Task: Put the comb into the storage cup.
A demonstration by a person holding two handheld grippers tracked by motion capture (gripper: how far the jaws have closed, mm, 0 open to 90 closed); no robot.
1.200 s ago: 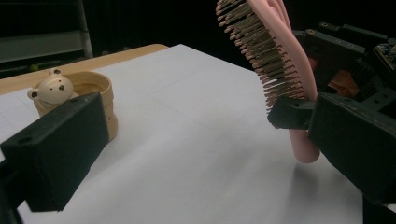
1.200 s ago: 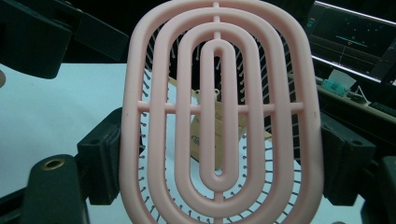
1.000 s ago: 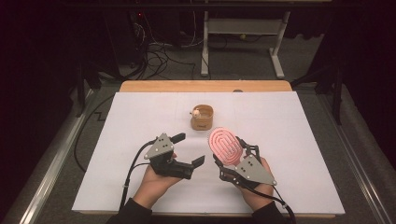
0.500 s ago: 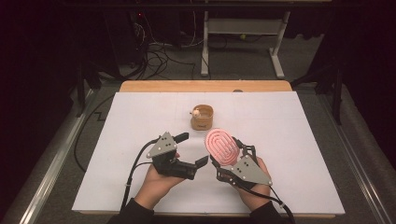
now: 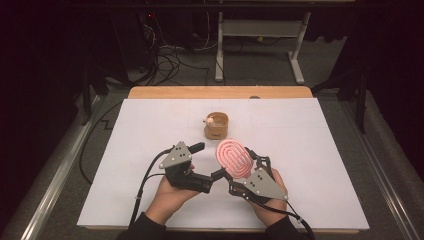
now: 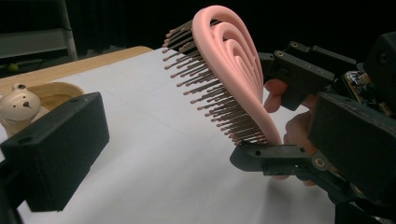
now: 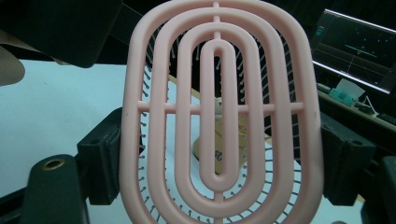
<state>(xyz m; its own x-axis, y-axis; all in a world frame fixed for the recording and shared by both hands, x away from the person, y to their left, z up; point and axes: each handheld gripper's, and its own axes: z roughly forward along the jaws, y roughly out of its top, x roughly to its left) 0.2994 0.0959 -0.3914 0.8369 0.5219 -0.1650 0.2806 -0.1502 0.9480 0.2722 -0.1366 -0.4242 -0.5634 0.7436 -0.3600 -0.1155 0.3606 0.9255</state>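
Your right gripper (image 5: 239, 167) was clamped on the pink oval plastic hairbrush head with concentric ribs (image 5: 233, 158), one black jaw pressing each long edge. In the right gripper view the brush (image 7: 219, 116) stood upright between the jaws, back side toward the camera, bristles pointing away.

You held it lifted off the white paper-covered table (image 5: 320, 150), near the front middle, tilted with its top toward the far side. In the left gripper view the brush (image 6: 233, 65) hung above the sheet, bristles pointing toward your left side.

Your left gripper (image 5: 212, 180) sat just beside the brush, jaws apart with nothing between them, pointing toward your right gripper. Both hands were close together at the near edge.

The small round wooden cup (image 5: 216, 126) stood farther back at the table's centre, well apart from the brush, with a little pale bear figure (image 6: 18, 103) at its rim. A wooden board edge (image 5: 220, 92) ran along the table's far side.
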